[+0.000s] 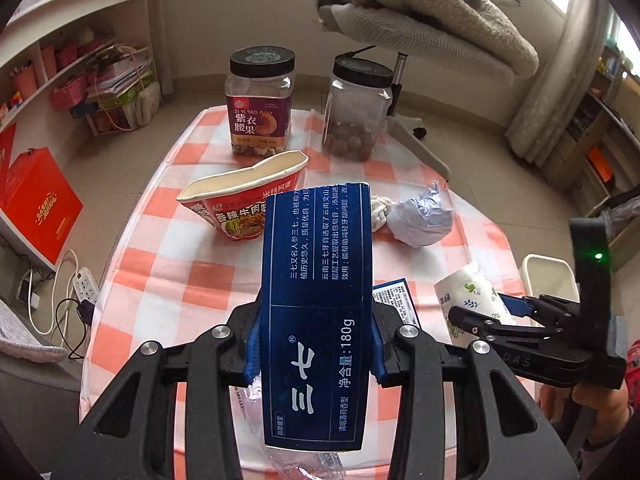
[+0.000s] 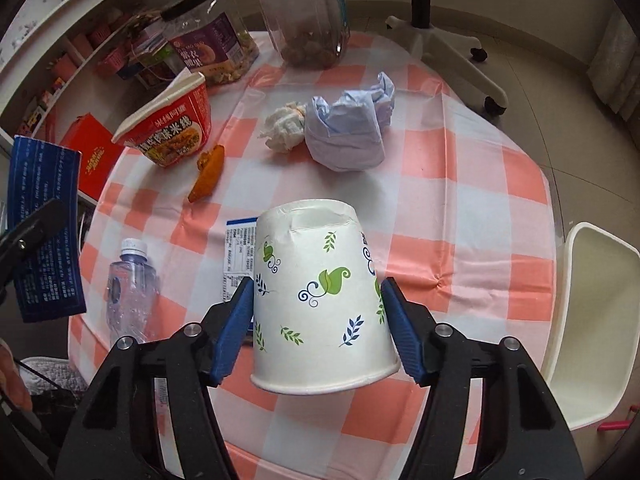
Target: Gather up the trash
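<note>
Trash in both claws over the checked table point(image 2: 460, 184), white bin point(image 2: 592, 320) just off its right edge

Bin open-topped, beside the table on the right claw's side, so nearer the right hand; room over that corner looks free. Left claw point(image 1: 316, 344) clamped on the blue box point(image 1: 316, 280), long axis running away along the fingers, lifted clear of the cloth. Right claw point(image 2: 318, 328) astride the upturned paper cup point(image 2: 320, 304), base pointing away, rim toward the camera; left pad touching, right pad close against the wall, grip likely but not certain. Left to gather: noodle tub point(image 2: 172, 128) far left, wrapped bundle point(image 2: 348, 132) and tissue wad point(image 2: 282, 130) mid-table, bottle point(image 2: 128, 292) near left edge, orange peel point(image 2: 206, 174). Two jars point(image 1: 260, 104) at the far edge, probably not trash
</note>
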Demonstrator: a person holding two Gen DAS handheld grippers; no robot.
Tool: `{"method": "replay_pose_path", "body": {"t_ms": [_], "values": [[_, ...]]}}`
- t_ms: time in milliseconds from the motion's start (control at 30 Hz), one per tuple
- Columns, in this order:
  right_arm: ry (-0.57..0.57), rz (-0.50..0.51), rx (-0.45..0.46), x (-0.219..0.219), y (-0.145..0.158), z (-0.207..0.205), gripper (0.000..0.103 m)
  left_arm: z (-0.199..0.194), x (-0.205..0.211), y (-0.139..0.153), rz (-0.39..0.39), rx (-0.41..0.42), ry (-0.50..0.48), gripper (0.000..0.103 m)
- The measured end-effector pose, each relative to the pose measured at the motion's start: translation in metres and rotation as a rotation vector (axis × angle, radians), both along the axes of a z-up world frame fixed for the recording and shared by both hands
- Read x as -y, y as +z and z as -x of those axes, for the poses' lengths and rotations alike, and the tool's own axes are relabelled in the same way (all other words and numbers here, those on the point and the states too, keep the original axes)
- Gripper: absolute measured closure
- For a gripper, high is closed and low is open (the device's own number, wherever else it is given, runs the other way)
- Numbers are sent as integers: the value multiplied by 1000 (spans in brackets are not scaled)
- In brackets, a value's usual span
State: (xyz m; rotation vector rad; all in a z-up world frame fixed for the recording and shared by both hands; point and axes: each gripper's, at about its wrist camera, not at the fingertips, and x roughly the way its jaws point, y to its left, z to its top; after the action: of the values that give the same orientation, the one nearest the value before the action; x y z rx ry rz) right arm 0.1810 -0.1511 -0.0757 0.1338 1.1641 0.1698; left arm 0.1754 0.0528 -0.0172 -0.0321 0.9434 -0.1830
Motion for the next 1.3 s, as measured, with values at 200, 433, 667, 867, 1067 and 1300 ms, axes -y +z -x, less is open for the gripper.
{"method": "replay_pose_path", "body": {"t_ms": [200,433,667,867,1067,1300], "values": [[-32,-12,211,-7,46,8,42,15,10,13,2,81,39,63],[-91,43,409,-2,73,21,42,20,25,18,-47,211,93,63],[-150,111,550,1,85,33,41,26,34,30,-52,320,131,63],[-190,157,628,4,94,42,41,31,43,36,-64,382,146,62],[-228,155,640,16,98,45,41,34,51,40,-58,407,146,62],[-241,168,653,21,100,51,40,35,62,41,-51,407,124,62]]}}
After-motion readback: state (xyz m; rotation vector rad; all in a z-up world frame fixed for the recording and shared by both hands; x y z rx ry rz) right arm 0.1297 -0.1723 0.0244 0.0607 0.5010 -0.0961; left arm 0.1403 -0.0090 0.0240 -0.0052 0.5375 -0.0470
